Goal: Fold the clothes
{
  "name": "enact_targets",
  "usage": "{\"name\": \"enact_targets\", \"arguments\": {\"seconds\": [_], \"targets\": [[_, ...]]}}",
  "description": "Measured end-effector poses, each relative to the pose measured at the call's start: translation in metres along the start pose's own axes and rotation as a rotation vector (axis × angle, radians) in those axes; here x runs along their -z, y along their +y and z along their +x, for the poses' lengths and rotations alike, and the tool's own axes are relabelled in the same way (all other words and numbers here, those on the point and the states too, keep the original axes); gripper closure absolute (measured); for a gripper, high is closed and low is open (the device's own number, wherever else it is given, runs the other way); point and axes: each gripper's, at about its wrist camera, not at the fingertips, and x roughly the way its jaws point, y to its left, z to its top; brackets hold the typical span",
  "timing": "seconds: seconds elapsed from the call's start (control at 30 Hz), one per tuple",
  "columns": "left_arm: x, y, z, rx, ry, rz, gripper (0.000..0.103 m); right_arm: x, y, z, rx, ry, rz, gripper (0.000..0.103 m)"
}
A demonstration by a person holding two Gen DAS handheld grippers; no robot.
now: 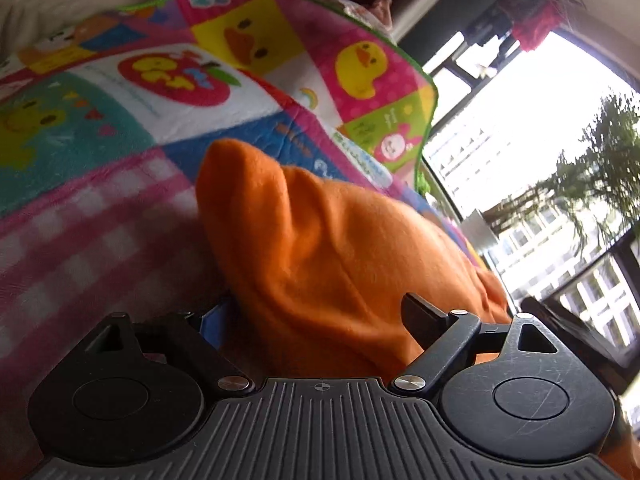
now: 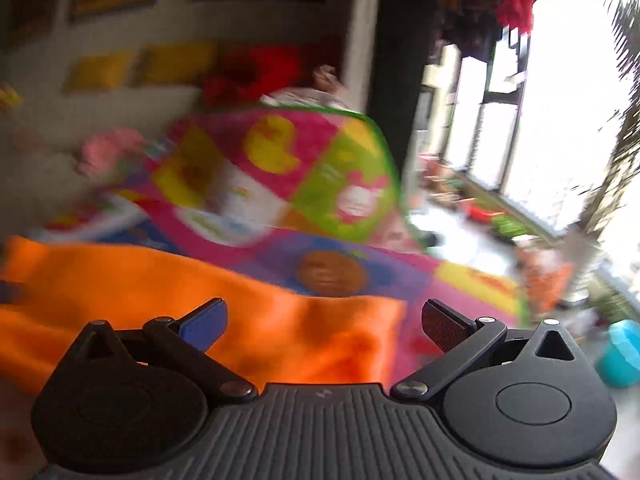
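From the left wrist view, a pink checked patch of the blanket [image 1: 80, 232] fills the left side, and the blanket's cartoon squares of ducks and an apple run across the top. The left gripper [image 1: 316, 320] sits low in the middle with its two fingers wide apart, and the orange cloth [image 1: 320, 248] bulges up between them in a soft peak. The left finger is mostly hidden behind the cloth, with only a strip of its blue pad showing; the right fingertip [image 1: 420, 316] lies against the cloth's surface. Whether the fingers actually pinch the fabric cannot be told, since the cloth fills the gap. To the right of the blanket's green edge is a bright window [image 1: 540, 120] with buildings and a tree outside. The right wrist view is blurred. At its left, the orange cloth [image 2: 160, 280] lies spread flat over the blanket [image 2: 312, 168], reaching to about the middle of the picture. The right gripper [image 2: 324, 324] is above the cloth's near edge with its fingers spread apart and nothing between them; the blue pad [image 2: 204, 328] is on the left and the dark ribbed one on the right. Farther right are the floor, a window [image 2: 560, 100], and a teal tub [image 2: 620, 352] at the edge.
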Motion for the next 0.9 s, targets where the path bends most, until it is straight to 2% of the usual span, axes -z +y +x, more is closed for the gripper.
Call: {"name": "enact_targets", "arguments": {"seconds": [0.07, 0.13, 0.17, 0.23, 0.3, 0.43, 0.6, 0.63, 0.73, 0.83, 0.9], "targets": [[0.000, -0.004, 0.006, -0.024, 0.001, 0.004, 0.025, 0.005, 0.014, -0.011, -0.110, 0.011, 0.048, 0.000], [0.000, -0.009, 0.010, -0.045, 0.005, 0.013, 0.031, 0.012, 0.036, -0.016, -0.218, 0.023, 0.050, 0.000], [0.001, -0.011, 0.009, -0.050, 0.007, 0.022, 0.038, 0.015, 0.051, -0.018, -0.253, 0.018, 0.007, 0.001], [0.001, -0.014, 0.007, -0.044, 0.014, 0.033, 0.047, 0.020, 0.083, -0.020, -0.300, -0.001, -0.126, 0.005], [0.001, -0.017, 0.003, -0.040, 0.022, 0.045, 0.051, 0.024, 0.113, -0.019, -0.332, -0.020, -0.262, 0.009], [0.001, -0.022, -0.006, -0.025, 0.038, 0.057, 0.055, 0.033, 0.156, -0.008, -0.361, -0.056, -0.416, 0.011], [0.002, -0.028, -0.013, 0.004, 0.053, 0.069, 0.055, 0.044, 0.189, 0.013, -0.347, -0.060, -0.568, 0.011], [0.003, -0.029, -0.014, 0.012, 0.052, 0.072, 0.055, 0.047, 0.194, 0.018, -0.336, -0.052, -0.591, 0.013], [0.004, -0.034, -0.018, 0.036, 0.043, 0.073, 0.055, 0.048, 0.198, 0.028, -0.288, -0.014, -0.580, 0.033], [0.005, -0.036, -0.021, 0.044, 0.032, 0.076, 0.052, 0.039, 0.189, 0.031, -0.301, 0.018, -0.489, 0.042], [0.004, -0.035, -0.025, 0.048, 0.023, 0.071, 0.050, 0.038, 0.187, 0.031, -0.300, 0.025, -0.470, 0.044]]}}
